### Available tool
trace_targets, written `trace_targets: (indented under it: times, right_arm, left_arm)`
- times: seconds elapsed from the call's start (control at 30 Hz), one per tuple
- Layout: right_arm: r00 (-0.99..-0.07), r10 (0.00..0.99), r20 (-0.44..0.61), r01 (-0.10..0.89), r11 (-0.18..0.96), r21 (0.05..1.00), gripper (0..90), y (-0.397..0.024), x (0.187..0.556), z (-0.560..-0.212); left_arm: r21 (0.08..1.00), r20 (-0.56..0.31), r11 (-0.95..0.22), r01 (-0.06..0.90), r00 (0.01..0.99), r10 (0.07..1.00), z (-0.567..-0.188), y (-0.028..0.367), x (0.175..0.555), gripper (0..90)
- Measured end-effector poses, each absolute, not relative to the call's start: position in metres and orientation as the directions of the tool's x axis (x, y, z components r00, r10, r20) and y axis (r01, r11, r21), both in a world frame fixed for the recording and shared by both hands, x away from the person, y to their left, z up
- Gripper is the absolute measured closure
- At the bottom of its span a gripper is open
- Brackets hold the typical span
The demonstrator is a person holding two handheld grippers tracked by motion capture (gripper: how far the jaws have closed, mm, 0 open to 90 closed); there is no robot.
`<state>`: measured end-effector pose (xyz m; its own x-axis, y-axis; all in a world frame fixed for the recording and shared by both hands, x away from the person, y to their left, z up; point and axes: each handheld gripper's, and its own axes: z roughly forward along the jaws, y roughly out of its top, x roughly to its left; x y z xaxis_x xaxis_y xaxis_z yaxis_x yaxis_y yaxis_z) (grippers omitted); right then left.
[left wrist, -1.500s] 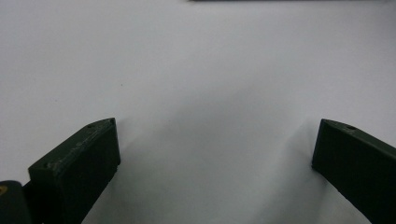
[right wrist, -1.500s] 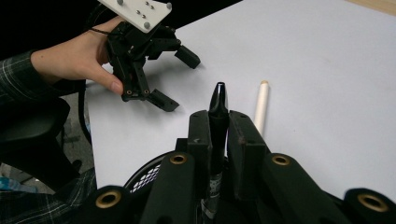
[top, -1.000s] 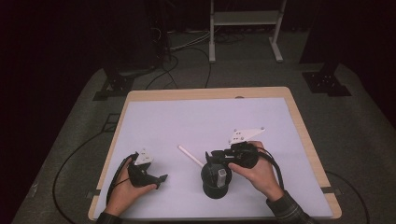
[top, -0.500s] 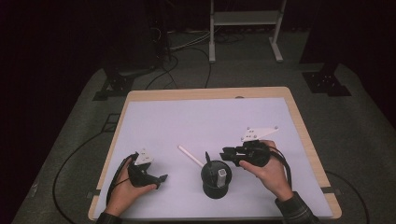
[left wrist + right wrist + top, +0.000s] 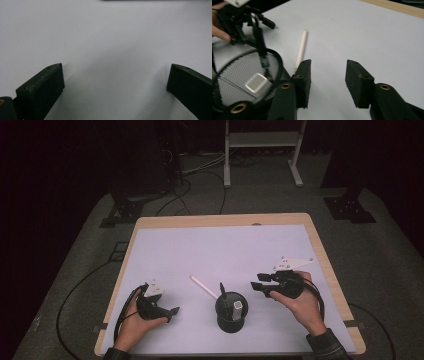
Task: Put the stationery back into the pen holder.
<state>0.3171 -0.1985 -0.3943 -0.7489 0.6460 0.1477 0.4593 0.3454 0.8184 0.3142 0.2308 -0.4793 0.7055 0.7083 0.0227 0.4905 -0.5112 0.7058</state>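
Right gripper (image 5: 262,286) just beside cup (image 5: 231,311), jaws just opened, nothing between. Left gripper (image 5: 172,312) resting open on mat (image 5: 225,250). Pen (image 5: 203,286) lying behind cup.

No readable text, label, brand, number or sign appeared on any surface in these views.

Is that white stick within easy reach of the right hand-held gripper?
Probably yes: the right hand-held gripper is open and empty, and the stick lies bare on the mat, though the mesh cup stands close by.
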Motion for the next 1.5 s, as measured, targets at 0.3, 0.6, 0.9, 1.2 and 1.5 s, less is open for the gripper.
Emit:
trace_targets:
  times: [0.3,0.6,0.9,1.2,1.5]
  right_arm:
    - [-0.687,0.721,0.093,0.490,0.365,0.791,48.9,-0.219,0.318,-0.415]
    - [-0.619,0.785,0.039,0.555,0.401,0.729,41.8,-0.240,0.321,-0.449]
    - [-0.574,0.819,0.021,0.599,0.401,0.693,40.1,-0.253,0.325,-0.467]
    - [-0.555,0.832,0.001,0.589,0.392,0.707,36.8,-0.259,0.325,-0.475]
    - [-0.547,0.837,0.010,0.554,0.353,0.754,34.1,-0.262,0.321,-0.482]
  left_arm:
    - [0.702,0.029,-0.514,0.494,0.701,0.713,-0.474,0.230,0.313,11.6]
    - [0.714,0.050,-0.521,0.468,0.708,0.705,-0.465,0.227,0.315,14.2]
    - [0.734,0.061,-0.536,0.417,0.746,0.663,-0.453,0.214,0.324,14.2]
    - [0.740,0.081,-0.566,0.364,0.788,0.611,-0.447,0.198,0.338,14.5]
    - [0.738,0.091,-0.597,0.314,0.830,0.550,-0.444,0.183,0.350,16.1]
